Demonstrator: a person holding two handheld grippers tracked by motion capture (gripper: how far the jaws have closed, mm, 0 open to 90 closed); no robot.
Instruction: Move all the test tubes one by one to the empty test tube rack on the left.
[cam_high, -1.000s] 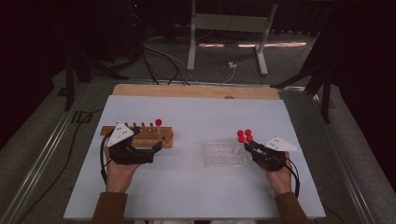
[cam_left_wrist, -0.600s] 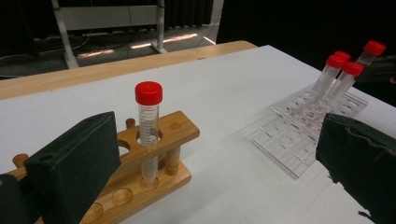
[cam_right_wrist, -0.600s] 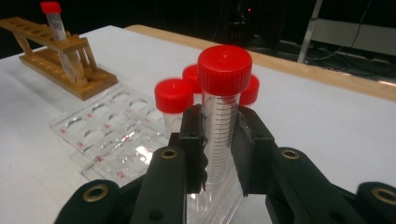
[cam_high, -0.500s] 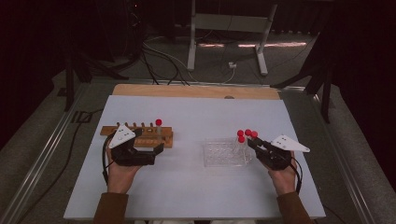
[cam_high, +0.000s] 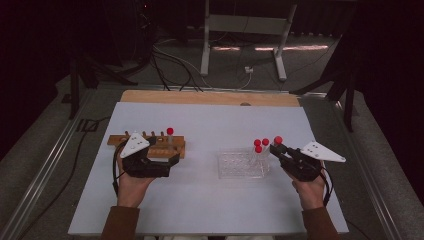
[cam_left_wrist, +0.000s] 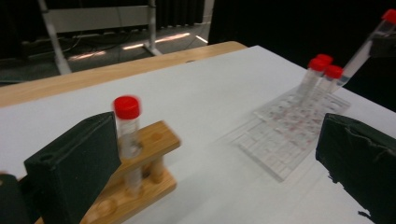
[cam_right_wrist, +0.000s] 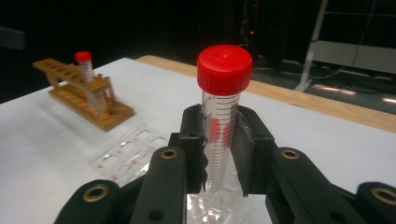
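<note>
No legible text, brand, label or numeral anywhere. Only markings: fine black graduation lines printed up the clear wall of the red-capped tube (cam_right_wrist: 222, 126), too small for any figures to be made out; faint red marks on the clear plastic rack (cam_right_wrist: 127, 156), blurred and unreadable. Wooden rack (cam_right_wrist: 81, 93) plain, unmarked so far as can be told.
</note>
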